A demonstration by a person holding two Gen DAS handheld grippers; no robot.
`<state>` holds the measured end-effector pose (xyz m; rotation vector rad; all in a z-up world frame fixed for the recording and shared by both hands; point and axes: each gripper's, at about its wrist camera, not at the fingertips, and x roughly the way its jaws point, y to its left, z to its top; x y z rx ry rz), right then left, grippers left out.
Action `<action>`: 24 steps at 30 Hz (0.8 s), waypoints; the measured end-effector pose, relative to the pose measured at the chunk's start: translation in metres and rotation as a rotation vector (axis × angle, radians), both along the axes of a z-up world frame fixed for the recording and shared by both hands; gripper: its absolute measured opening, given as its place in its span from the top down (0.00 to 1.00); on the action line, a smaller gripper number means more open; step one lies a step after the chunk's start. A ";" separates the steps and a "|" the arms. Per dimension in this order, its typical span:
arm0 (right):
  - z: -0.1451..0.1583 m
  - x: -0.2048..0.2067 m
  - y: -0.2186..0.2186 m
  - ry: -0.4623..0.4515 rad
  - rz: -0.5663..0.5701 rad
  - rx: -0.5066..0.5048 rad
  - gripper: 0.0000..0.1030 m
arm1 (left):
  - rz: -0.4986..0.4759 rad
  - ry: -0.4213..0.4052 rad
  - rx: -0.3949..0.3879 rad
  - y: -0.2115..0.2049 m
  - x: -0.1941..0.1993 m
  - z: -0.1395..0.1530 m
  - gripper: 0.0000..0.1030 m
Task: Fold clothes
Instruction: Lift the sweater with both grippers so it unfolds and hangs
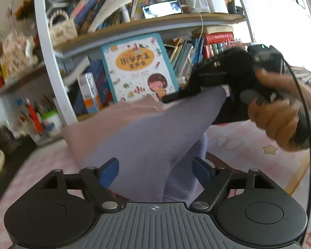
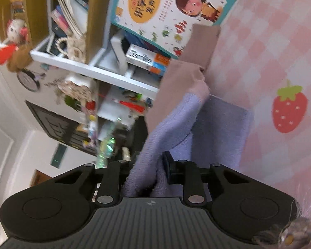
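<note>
Legible print only on children's book [image 1: 137, 67] cover: large Chinese characters in orange oval, "大王" clear in left wrist view (other characters blurred). Same cover [image 2: 165, 6] seen rotated in right wrist view. Spine lettering elsewhere unreadable.

Crowded bookshelf [image 1: 147, 23] against the wall; bright window [image 1: 288, 10] at right.

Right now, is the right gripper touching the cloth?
Touching. The right wrist view shows the right gripper with its jaws closed on a bunched fold of the cloth.
</note>
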<state>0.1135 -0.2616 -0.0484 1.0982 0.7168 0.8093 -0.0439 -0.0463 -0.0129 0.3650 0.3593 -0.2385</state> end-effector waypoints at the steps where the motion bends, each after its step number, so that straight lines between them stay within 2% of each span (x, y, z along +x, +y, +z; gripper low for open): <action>1: 0.003 0.000 0.001 -0.002 0.002 0.005 0.73 | 0.017 -0.016 0.027 -0.002 0.001 -0.001 0.22; 2: 0.006 0.000 0.002 -0.007 0.001 0.001 0.73 | 0.035 -0.030 0.051 -0.004 0.002 -0.003 0.24; 4: 0.012 -0.001 0.005 -0.017 -0.003 -0.009 0.80 | 0.054 -0.010 0.031 0.001 0.010 -0.003 0.53; 5: 0.015 -0.003 0.005 -0.027 -0.010 -0.007 0.89 | 0.055 0.011 0.006 0.005 0.013 -0.003 0.76; 6: 0.018 -0.005 0.004 -0.041 -0.017 0.004 0.91 | 0.053 0.022 -0.017 0.008 0.015 0.000 0.84; 8: 0.030 -0.013 0.000 -0.102 -0.035 0.034 0.92 | 0.019 -0.036 -0.045 0.007 0.004 0.016 0.88; 10: 0.048 -0.024 -0.009 -0.173 -0.060 0.082 0.93 | -0.021 -0.096 -0.076 0.005 -0.008 0.033 0.89; 12: 0.074 -0.039 -0.026 -0.254 -0.085 0.164 0.93 | -0.106 -0.168 -0.135 0.002 -0.025 0.065 0.89; 16: 0.165 -0.090 -0.058 -0.566 -0.137 0.216 0.93 | -0.300 -0.354 -0.284 0.002 -0.070 0.133 0.89; 19: 0.226 -0.142 -0.071 -0.832 -0.178 0.190 0.93 | -0.442 -0.493 -0.433 0.013 -0.104 0.173 0.89; 21: 0.261 -0.175 -0.076 -0.998 -0.206 0.160 0.93 | -0.520 -0.525 -0.505 0.018 -0.120 0.184 0.89; 22: 0.271 -0.189 -0.077 -1.052 -0.219 0.121 0.93 | -0.552 -0.529 -0.531 0.021 -0.126 0.187 0.89; 24: 0.273 -0.199 -0.072 -1.068 -0.239 0.045 0.93 | -0.567 -0.482 -0.554 0.024 -0.124 0.180 0.89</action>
